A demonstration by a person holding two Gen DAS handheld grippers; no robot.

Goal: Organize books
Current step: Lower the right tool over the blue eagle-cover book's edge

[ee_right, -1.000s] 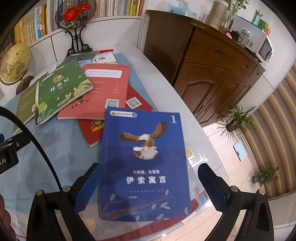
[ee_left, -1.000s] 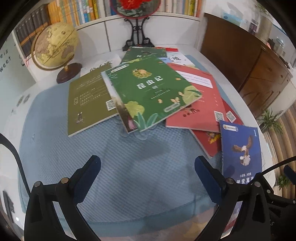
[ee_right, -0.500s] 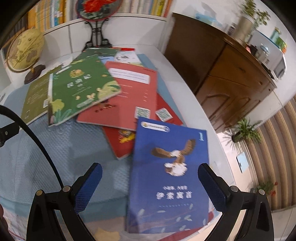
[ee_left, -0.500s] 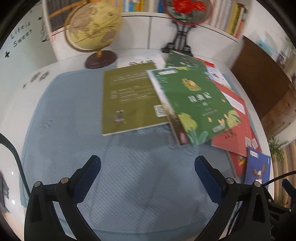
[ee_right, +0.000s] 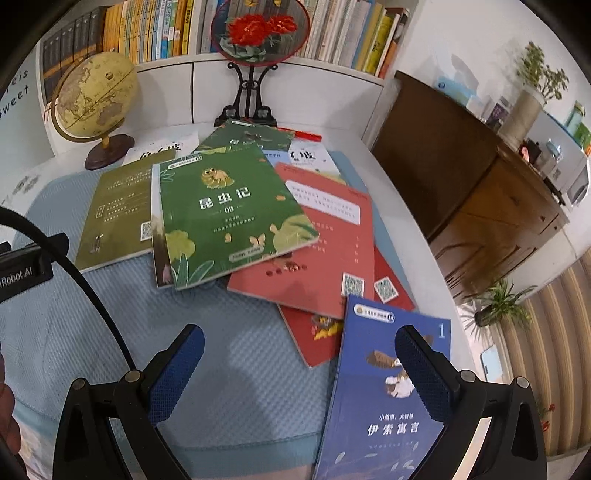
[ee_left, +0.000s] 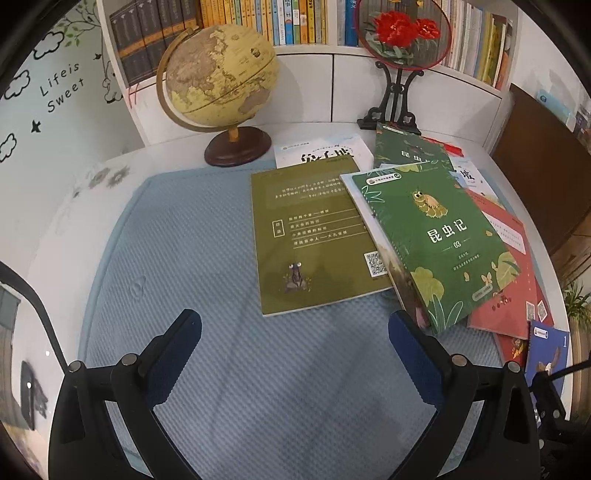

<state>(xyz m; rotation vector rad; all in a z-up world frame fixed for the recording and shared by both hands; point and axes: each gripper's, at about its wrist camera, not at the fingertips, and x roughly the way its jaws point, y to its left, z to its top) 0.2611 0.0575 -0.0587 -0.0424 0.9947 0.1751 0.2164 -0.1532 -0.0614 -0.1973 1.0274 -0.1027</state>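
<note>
Two empty grippers over a scatter of books on a blue mat.

The left gripper (ee_left: pixel 294 352) hovers with fingers spread wide, nothing between them, above bare blue mat (ee_left: pixel 177 258); the right gripper (ee_right: pixel 300 363) is likewise apart, its right finger over the blue eagle book (ee_right: pixel 384 402). Loose books — at least eight visible: one olive book (ee_left: pixel 306 236), two green books with the upper green book (ee_right: pixel 225 214) overlapping the olive one, two red books (ee_right: pixel 332 251), two white ones at the back, one blue. Behind them stand one globe (ee_left: pixel 218 77) and one round flower screen (ee_right: pixel 260 29) — shelved books line the wall.
</note>
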